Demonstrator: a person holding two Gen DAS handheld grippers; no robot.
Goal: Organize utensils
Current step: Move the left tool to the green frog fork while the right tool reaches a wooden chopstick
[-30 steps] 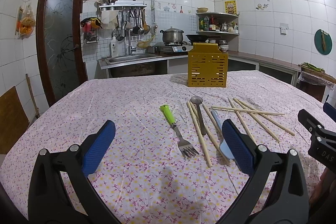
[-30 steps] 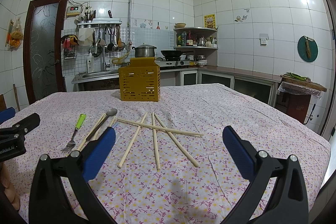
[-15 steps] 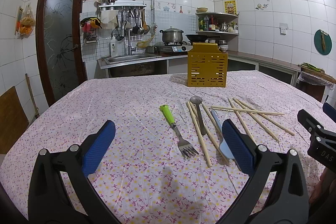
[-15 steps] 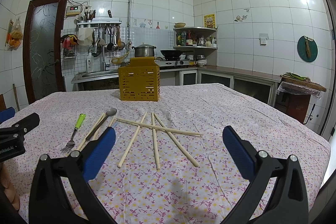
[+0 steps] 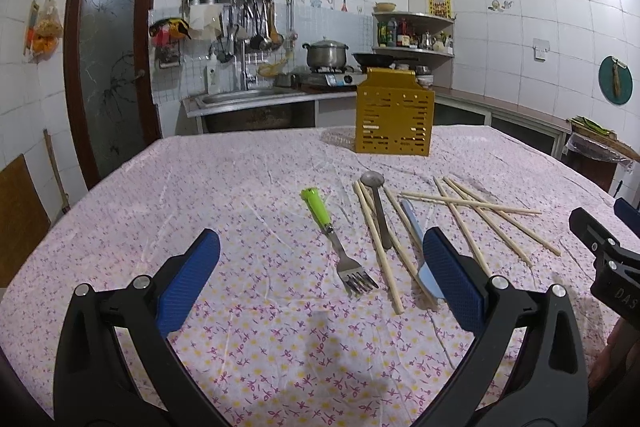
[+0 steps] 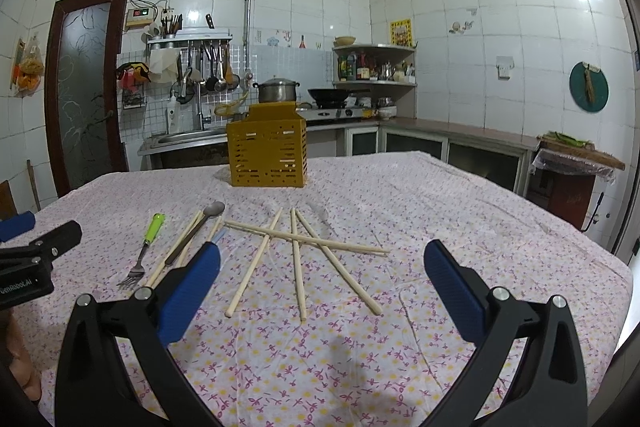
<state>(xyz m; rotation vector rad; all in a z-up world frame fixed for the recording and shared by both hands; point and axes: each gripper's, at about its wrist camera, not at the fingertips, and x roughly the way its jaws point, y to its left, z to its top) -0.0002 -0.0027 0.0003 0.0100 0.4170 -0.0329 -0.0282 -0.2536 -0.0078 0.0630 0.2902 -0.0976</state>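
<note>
The left gripper (image 5: 320,267) hovers over the table (image 5: 200,187), fingers spread wide, holding nothing. Ahead lie a green-handled fork (image 5: 336,239), a spoon (image 5: 378,203), a knife (image 5: 420,247) and scattered chopsticks (image 6: 296,259). A yellow holder (image 6: 267,155) stands upright well behind them. The right gripper (image 6: 320,275) hangs wide open and empty above the chopsticks.

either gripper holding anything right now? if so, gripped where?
Nothing held. Left gripper and right gripper are both open above the tablecloth; the fork, spoon and chopsticks lie untouched.
</note>
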